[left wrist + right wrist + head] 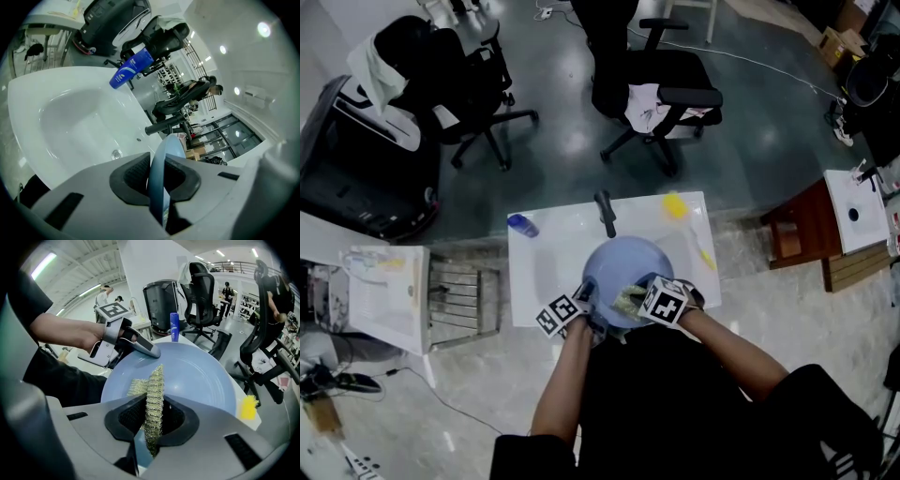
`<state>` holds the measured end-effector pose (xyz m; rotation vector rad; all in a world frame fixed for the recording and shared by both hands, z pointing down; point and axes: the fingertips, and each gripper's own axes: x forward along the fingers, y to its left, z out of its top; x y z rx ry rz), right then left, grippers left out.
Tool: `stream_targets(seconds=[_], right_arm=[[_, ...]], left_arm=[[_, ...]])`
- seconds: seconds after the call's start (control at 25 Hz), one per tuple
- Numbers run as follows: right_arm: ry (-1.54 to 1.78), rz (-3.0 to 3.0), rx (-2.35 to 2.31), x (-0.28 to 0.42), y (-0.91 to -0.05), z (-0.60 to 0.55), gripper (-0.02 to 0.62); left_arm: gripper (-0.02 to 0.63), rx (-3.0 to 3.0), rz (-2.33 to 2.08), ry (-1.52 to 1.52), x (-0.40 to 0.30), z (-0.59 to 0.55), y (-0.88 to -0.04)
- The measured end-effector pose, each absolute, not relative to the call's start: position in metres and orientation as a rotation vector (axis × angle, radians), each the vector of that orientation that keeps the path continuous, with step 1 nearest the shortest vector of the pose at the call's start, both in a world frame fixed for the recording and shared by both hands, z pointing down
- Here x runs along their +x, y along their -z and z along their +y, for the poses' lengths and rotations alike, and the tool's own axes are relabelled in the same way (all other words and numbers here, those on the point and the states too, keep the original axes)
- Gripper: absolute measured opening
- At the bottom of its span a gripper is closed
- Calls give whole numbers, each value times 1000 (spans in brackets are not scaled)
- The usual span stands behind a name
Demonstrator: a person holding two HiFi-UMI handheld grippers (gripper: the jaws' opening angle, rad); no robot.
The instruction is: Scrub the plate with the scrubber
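Note:
A light blue plate (pixel 623 272) is held over the white sink (pixel 546 258) in the head view. My left gripper (pixel 581 302) is shut on the plate's near left rim; in the left gripper view the plate (pixel 161 161) stands edge-on between the black pads. My right gripper (pixel 639 298) is shut on a greenish metallic scrubber (pixel 628 300), which lies against the plate's near side. In the right gripper view the scrubber (pixel 153 397) sticks up between the pads over the plate (pixel 197 376), with the left gripper (pixel 140 347) clamped on the far rim.
A black tap (pixel 606 214) stands at the sink's back edge. A blue bottle (pixel 523 225) lies at the back left, a yellow brush (pixel 677 206) at the back right. A drying rack (pixel 464 295) sits left of the sink. Office chairs (pixel 661 94) stand beyond.

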<state>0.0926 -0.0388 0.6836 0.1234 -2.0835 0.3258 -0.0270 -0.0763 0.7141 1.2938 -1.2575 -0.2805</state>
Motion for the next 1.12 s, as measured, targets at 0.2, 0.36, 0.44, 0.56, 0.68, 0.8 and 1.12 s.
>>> stream_targets(seconds=[0.2, 0.36, 0.44, 0.56, 0.68, 0.8, 1.12], right_arm=[[-301, -2102, 76, 79, -684, -31, 58], [-300, -2116, 59, 72, -685, -27, 58], [-310, -2116, 55, 70, -685, -26, 58], [-328, -2118, 63, 68, -687, -27, 58], [-352, -2127, 64, 64, -687, -27, 58], [-363, -2131, 70, 61, -687, -28, 58], [-391, -2135, 78, 56, -689, -31, 58]], left_arm=[[37, 1288, -1264, 289, -25, -72, -713], [37, 1285, -1267, 295, -22, -69, -714], [37, 1280, -1270, 298, -21, -68, -713], [37, 1268, -1274, 312, -20, -66, -714], [37, 1255, -1274, 326, -20, -62, -715], [37, 1255, -1274, 327, -20, -59, -714], [35, 1281, -1283, 318, -19, -53, -711]])
